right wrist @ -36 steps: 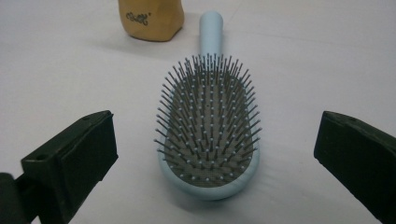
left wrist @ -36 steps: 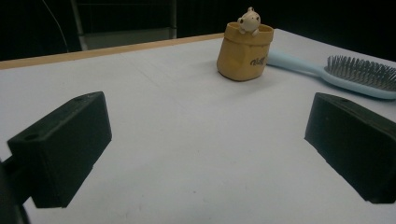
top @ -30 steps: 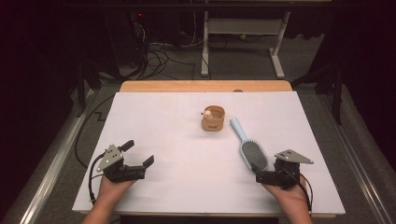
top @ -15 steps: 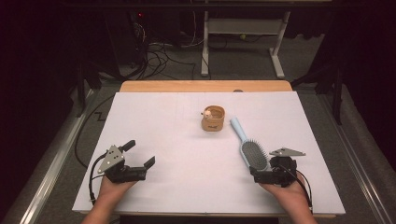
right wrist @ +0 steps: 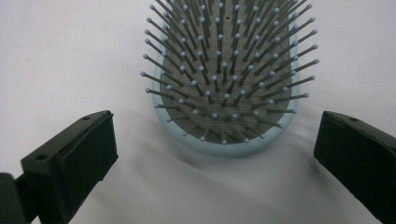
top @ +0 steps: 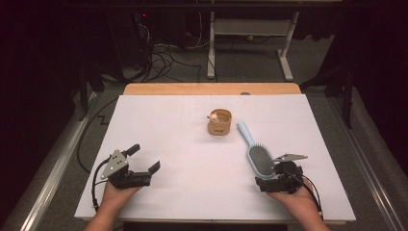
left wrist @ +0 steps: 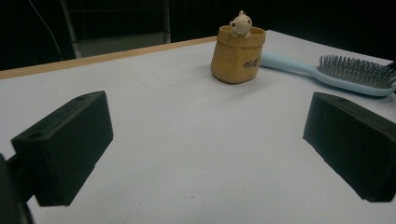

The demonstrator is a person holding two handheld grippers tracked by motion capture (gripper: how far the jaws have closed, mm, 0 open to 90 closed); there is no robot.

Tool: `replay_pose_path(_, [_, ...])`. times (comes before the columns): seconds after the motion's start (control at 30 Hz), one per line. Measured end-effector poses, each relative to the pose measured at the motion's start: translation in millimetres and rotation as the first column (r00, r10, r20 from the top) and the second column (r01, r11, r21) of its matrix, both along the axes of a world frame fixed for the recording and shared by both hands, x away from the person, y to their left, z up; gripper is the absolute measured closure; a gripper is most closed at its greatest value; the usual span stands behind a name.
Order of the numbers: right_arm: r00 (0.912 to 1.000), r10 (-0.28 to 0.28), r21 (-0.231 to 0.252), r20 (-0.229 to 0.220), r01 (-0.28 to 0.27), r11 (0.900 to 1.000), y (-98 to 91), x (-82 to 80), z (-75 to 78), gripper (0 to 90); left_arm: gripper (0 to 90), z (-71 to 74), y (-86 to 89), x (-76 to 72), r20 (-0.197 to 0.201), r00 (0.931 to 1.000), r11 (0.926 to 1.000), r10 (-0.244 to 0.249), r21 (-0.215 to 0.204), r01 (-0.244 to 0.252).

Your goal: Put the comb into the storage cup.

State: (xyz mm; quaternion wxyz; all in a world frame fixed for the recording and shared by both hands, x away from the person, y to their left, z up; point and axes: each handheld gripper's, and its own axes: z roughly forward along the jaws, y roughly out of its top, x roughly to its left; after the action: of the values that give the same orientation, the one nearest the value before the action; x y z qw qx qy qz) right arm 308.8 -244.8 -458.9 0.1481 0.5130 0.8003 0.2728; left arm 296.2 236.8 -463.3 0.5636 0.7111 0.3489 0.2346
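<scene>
Hairbrush [top: 260,158], light blue, is seen lying flat, bristles up, on the white table cover [top: 192,144], right of centre; handle is pointed away from the person toward a small tan pot [top: 219,122], head is turned toward the near edge. In the right gripper view the brush head [right wrist: 224,79] is shown just ahead of the right gripper [right wrist: 217,154], whose jaws are spread wide to either side of the head's rounded end w/o touching it; nothing is held. In the high view the right gripper [top: 279,177] is seen low at the brush head's near end, grasped by the person's right hand [top: 300,204]. The pot, w/ a small pale figure [left wrist: 241,23] at its rim, is stood upright just beside the handle tip. Left gripper [top: 137,166] is held well apart from brush and pot, at the table's near left; its jaws are spread wide, w/ only bare cover between them (left gripper view).
</scene>
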Motion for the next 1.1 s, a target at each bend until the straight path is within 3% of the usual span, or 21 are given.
replay_pose_path(0.27, [0.9995, 0.004, -0.031, -0.032, -0.005, 0.9995, 2.1, 12.4, -1.0, 0.2, 0.0, -0.2, 0.1, 0.1, 0.01, 0.9999, 1.0, -0.002, -0.006, 0.003])
replay_pose_path(0.6, [0.9981, 0.02, -0.036, -0.058, -0.023, 0.9991, 8.9, 31.8, 3.9, 0.2, 0.0, -0.5, 2.0, 0.4, 0.014, 0.9999, 1.0, 0.007, -0.006, -0.007])
replay_pose_path(0.87, [0.9963, 0.03, -0.088, -0.081, -0.037, 0.9954, 17.8, 48.6, 3.8, 1.9, 0.2, -0.7, 2.1, 0.6, 0.013, 0.9999, 1.0, 0.006, 0.0, -0.006])
replay_pose_path(1.1, [0.9953, 0.035, -0.106, -0.09, -0.044, 0.9934, 22.4, 58.0, 4.8, 6.4, 0.6, -0.3, 2.5, 0.2, 0.017, 0.9998, 1.0, 0.009, -0.001, -0.009])
